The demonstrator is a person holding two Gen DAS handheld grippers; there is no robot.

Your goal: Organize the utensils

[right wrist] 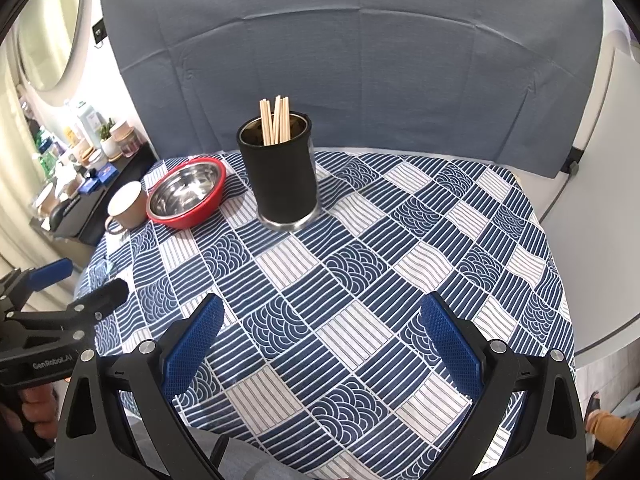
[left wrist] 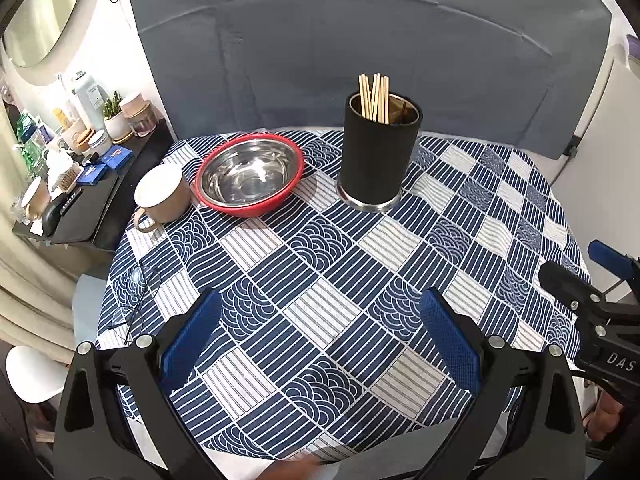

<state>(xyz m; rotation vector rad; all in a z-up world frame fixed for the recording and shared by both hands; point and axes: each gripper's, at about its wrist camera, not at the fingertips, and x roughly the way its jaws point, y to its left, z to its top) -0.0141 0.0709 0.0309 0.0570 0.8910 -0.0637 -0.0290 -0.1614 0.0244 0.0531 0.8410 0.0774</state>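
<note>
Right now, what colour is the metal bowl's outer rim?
Red, around the steel bowl; clearest in the left wrist view.

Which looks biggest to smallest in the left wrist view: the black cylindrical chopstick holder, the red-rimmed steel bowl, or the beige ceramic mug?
1. Red-rimmed steel bowl and black cylindrical chopstick holder: too alike to rank, the bowl wider, the holder taller.
2. Beige ceramic mug: clearly smallest.
</note>
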